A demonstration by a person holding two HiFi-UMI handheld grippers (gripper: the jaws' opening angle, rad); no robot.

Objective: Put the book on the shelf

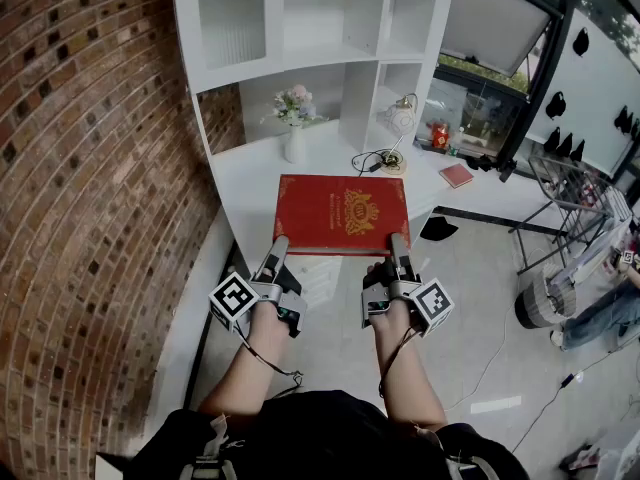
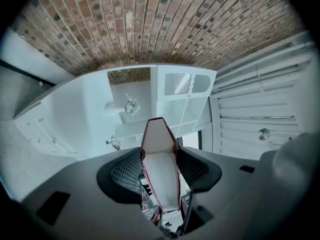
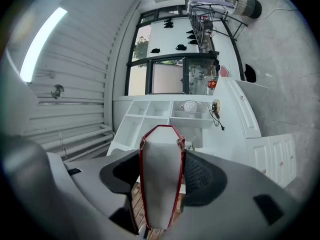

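Observation:
A large red book (image 1: 342, 214) with a gold crest is held flat, cover up, over the white counter (image 1: 250, 173) in front of the white shelf unit (image 1: 300, 28). My left gripper (image 1: 276, 251) is shut on its near edge at the left. My right gripper (image 1: 399, 248) is shut on the same edge at the right. In the left gripper view the book's pale page edge (image 2: 161, 164) fills the gap between both pads of the left gripper (image 2: 161, 171). The right gripper view shows the same page edge (image 3: 161, 174) pinched in the right gripper (image 3: 161, 176).
A white vase of flowers (image 1: 294, 118) stands in the open shelf bay behind the book. A round lamp (image 1: 402, 116), a cable and a small red book (image 1: 456, 175) lie on the counter to the right. A brick wall (image 1: 90, 168) runs along the left.

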